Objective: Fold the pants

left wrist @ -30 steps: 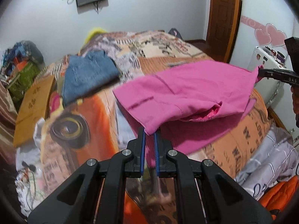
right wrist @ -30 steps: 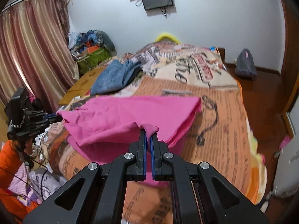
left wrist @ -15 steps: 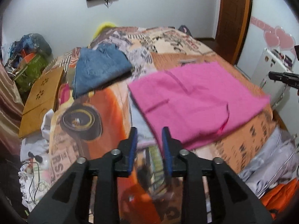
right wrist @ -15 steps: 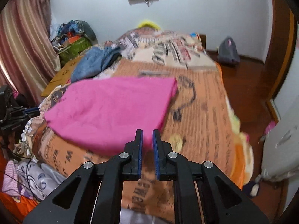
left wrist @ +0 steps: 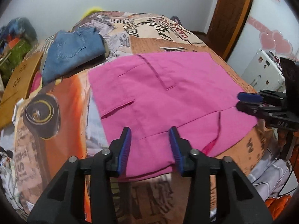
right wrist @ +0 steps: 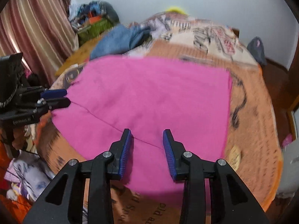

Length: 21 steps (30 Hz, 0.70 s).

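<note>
Pink pants [left wrist: 168,97] lie folded flat on the bed, a near-square shape with pocket seams showing; they also fill the middle of the right wrist view [right wrist: 153,102]. My left gripper [left wrist: 150,132] is open and empty, hovering over the pants' near edge. My right gripper [right wrist: 147,134] is open and empty over the opposite near edge. Each gripper shows in the other's view: the right one [left wrist: 241,101] at the pants' right edge, the left one [right wrist: 64,98] at their left edge.
Folded blue jeans [left wrist: 71,50] lie at the back left of the bed [left wrist: 56,130], beside a wooden board [left wrist: 16,82]. Clutter [right wrist: 93,20] and curtains [right wrist: 33,28] stand left. A door [left wrist: 229,18] and a white appliance [left wrist: 261,69] are right. Laundry [left wrist: 267,169] lies by the bed's edge.
Both grippers held pinched pink fabric a second ago. They let go, opened wide and drew back a little, and the pants now lie flat on the bed.
</note>
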Motion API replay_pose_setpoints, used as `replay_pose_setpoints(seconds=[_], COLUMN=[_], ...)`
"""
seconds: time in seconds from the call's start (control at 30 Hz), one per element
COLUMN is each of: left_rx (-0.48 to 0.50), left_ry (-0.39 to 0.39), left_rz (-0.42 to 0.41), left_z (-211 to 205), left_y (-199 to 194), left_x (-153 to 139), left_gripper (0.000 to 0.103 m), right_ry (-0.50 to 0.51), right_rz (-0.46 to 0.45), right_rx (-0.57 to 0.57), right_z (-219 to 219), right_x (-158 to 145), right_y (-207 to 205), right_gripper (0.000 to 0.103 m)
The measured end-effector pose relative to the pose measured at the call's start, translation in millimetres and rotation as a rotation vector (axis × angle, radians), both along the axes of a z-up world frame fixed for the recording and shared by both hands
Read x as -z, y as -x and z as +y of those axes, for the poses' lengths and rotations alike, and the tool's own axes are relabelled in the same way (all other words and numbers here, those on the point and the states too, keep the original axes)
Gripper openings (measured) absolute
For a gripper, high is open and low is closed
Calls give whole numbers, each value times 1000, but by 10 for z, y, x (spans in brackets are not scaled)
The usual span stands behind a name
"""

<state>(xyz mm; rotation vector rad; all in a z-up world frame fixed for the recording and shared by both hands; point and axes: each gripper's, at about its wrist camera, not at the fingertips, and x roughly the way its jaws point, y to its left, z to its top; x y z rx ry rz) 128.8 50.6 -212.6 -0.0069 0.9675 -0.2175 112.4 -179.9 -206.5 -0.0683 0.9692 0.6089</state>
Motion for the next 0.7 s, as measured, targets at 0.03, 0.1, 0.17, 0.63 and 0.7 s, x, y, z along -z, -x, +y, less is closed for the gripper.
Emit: replay_pose_setpoints(seconds=[0.03, 0.1, 0.17, 0.63, 0.7], left_rx=[-2, -5, -27, -156, -150], left_ry=[7, 10, -18, -5, -6], left_rz=[0, 5, -4, -32, -7], left_z=[39, 98, 167, 629, 623], left_y=[18, 31, 21, -972, -1112], left_x=[-4, -34, -103, -309, -189], left_gripper=[47, 51, 51, 51, 51], right_ry=[-14, -10, 16, 46, 51], right_rz=[-3, 17, 25, -69, -59], right_rx=[10, 31, 54, 209, 216], right_z=[-57, -162, -267, -698, -677], right_x=[11, -6, -11, -348, -273], right_y=[9, -8, -41, -916, -1102], right_gripper=[38, 38, 38, 39, 39])
